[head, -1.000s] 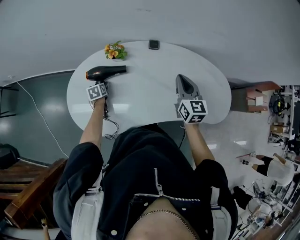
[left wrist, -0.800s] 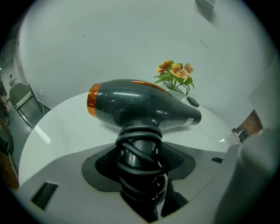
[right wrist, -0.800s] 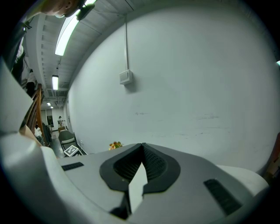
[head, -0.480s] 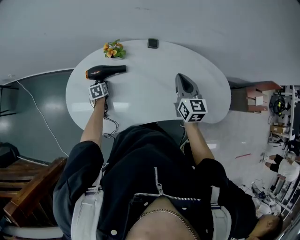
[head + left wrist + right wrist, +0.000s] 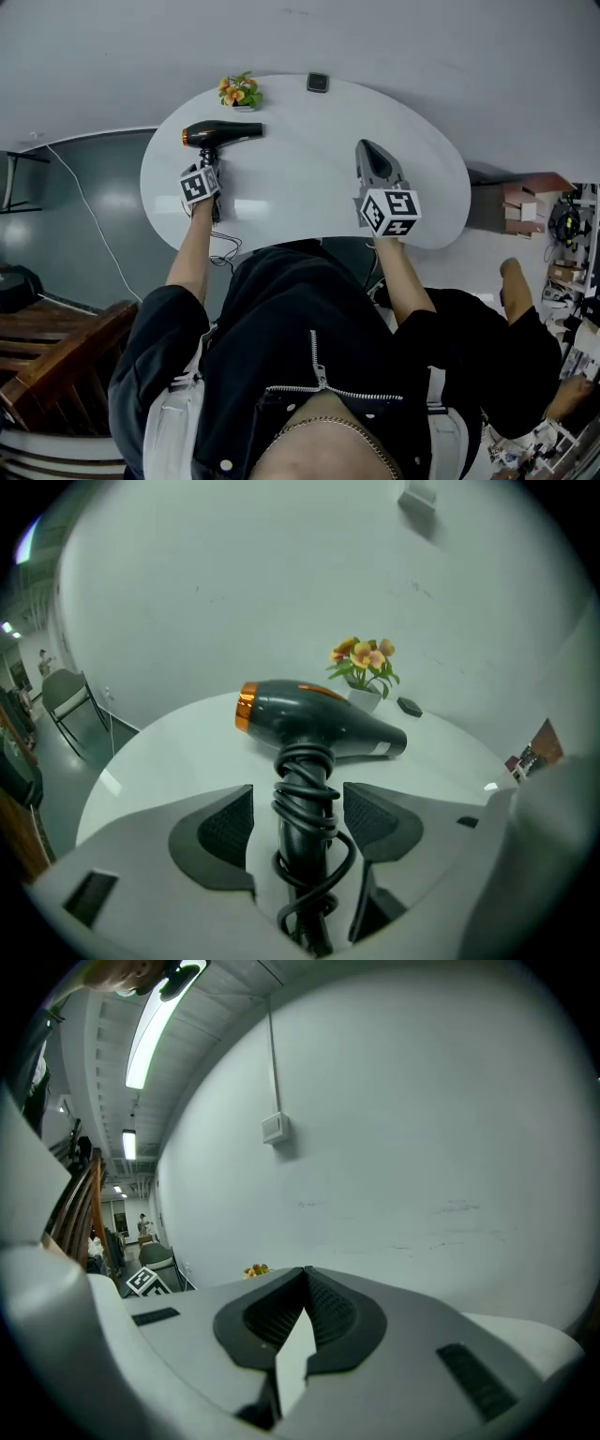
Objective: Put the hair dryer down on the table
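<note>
A black hair dryer with an orange rear ring lies on its side on the white oval table, at the far left. In the left gripper view the dryer rests on the tabletop, its cord-wrapped handle pointing back between my jaws. My left gripper has its jaws opening; the pads stand either side of the handle with gaps showing, not pressing it. My right gripper hovers over the table's right half, shut with nothing in it.
A small pot of orange and yellow flowers stands at the table's far edge beside the dryer. A small dark flat object lies further right. The dryer's cord hangs off the near edge. Wooden furniture sits at lower left.
The head view has shifted slightly, so everything sits a little to the right. The dryer stays lying on the table and both grippers keep their places.
</note>
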A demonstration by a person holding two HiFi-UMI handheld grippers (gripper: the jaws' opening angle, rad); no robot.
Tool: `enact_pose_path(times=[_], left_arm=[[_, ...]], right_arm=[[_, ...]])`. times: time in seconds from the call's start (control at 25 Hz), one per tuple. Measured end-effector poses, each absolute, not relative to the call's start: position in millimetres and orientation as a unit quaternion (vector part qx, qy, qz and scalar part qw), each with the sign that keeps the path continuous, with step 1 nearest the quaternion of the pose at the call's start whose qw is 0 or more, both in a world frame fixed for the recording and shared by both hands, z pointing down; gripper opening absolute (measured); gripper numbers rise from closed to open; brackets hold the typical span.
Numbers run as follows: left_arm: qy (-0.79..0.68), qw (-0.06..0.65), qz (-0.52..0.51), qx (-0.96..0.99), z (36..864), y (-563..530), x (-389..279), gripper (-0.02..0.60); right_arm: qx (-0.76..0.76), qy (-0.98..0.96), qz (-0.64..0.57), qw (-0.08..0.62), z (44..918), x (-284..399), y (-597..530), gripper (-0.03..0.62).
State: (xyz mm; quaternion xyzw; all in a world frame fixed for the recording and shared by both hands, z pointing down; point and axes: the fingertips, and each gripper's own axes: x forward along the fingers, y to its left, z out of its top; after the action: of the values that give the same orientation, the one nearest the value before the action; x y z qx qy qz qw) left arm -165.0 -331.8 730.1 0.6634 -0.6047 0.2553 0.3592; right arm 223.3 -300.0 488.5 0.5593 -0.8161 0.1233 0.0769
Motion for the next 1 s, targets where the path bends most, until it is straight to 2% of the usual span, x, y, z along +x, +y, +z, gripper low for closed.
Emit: enact_pose_path(times=[0.12, 0.16, 0.28, 0.44, 1.0], left_arm=[[-0.617, 0.333, 0.227, 0.676, 699, -329, -166, 0.295], [-0.620, 0.322, 0.221, 0.681, 689, -327, -166, 0.269], [-0.622, 0.292, 0.203, 0.698, 660, -324, -160, 0.116], [-0.617, 0.248, 0.184, 0.724, 621, -321, -146, 0.037], [-0.561, 0.137, 0.129, 0.806, 520, -320, -76, 0.021]], right_arm=[[0.548, -0.824, 0.122, 0.073, 488, 219, -303, 0.005], [0.544, -0.827, 0.122, 0.073, 489, 217, -304, 0.005], [0.533, -0.834, 0.122, 0.071, 490, 211, -306, 0.005], [0.516, -0.846, 0.118, 0.070, 488, 199, -311, 0.005], [0.500, -0.858, 0.097, 0.067, 480, 183, -330, 0.004]])
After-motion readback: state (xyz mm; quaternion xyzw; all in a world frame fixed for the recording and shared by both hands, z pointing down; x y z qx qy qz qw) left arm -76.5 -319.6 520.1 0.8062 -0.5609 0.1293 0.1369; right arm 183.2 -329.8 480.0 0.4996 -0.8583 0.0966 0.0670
